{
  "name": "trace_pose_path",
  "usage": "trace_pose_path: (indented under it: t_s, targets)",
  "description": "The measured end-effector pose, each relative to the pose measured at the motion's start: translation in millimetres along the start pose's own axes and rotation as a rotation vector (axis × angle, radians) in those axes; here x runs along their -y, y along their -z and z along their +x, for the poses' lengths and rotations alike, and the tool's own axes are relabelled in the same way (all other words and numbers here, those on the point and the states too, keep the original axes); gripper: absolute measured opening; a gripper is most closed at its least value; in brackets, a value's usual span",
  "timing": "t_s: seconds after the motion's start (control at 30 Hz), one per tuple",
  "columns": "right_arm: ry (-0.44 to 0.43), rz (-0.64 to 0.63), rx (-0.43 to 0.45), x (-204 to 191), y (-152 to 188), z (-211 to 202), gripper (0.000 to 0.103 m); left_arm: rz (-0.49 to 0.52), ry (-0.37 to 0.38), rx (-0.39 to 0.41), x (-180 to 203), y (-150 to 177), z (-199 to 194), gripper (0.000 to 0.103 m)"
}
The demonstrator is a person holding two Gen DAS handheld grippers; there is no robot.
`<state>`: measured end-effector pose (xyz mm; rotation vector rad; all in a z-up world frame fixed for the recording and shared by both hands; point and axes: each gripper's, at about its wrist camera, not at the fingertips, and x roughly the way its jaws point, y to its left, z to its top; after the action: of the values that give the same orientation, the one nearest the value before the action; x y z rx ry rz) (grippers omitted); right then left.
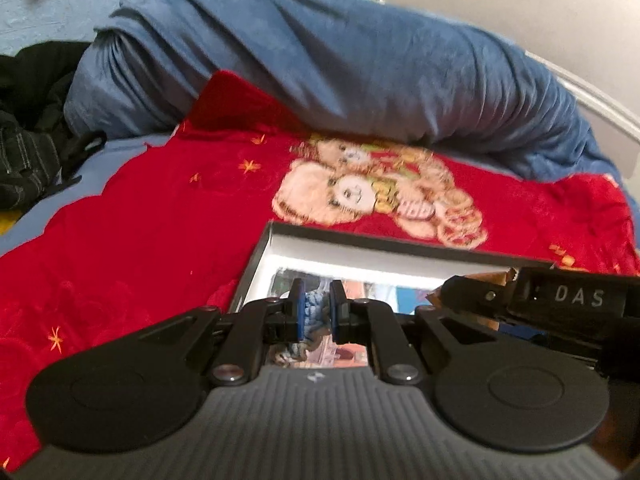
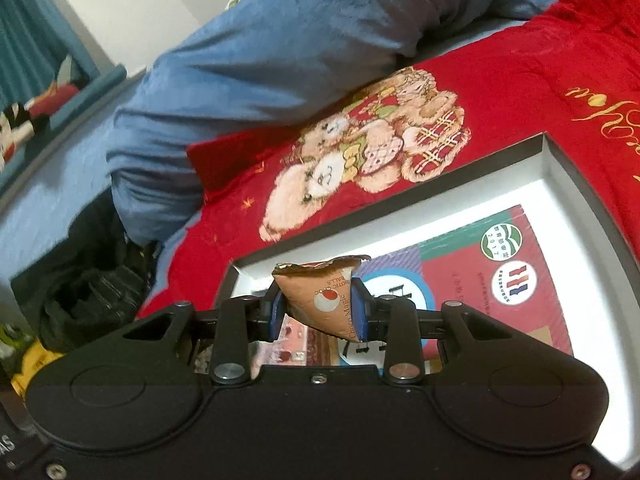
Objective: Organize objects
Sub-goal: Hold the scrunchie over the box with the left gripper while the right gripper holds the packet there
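A shallow white box with dark sides point(image 2: 560, 168) lies on a red teddy-bear blanket point(image 2: 500, 92) and holds a colourful printed booklet point(image 2: 480, 280). My right gripper point(image 2: 318, 306) is shut on a brown snack packet point(image 2: 320, 296) and holds it over the box's near left part. My left gripper point(image 1: 318, 310) is shut on a small light-blue knitted item point(image 1: 316, 308), over the same box point(image 1: 360, 250). The right gripper point(image 1: 560, 300) shows at the right of the left wrist view.
A rolled blue blanket point(image 1: 340, 60) lies behind the red one. Black clothing point(image 1: 28, 152) is heaped at the left; it also shows in the right wrist view point(image 2: 88, 280). A teal curtain point(image 2: 24, 40) hangs at the far left.
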<state>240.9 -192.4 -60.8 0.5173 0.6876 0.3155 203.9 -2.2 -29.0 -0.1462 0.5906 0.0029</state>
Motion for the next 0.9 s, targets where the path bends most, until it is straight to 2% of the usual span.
trace_pose_path:
  t_s: [0.2, 0.67, 0.9]
  targets:
    - [0.007, -0.028, -0.025, -5.2, 8.4, 3.8, 0.032, 0.011, -0.010, -0.043, -0.5, 3.4, 6.1, 0.015]
    - [0.033, -0.064, -0.083, -12.4, 23.6, 15.5, 0.033, 0.030, -0.012, -0.054, 3.5, 5.8, -3.6, 0.016]
    - [0.042, -0.008, -0.125, -5.2, 29.3, 14.2, 0.033, 0.024, -0.003, -0.068, 3.2, 9.2, -4.0, 0.016]
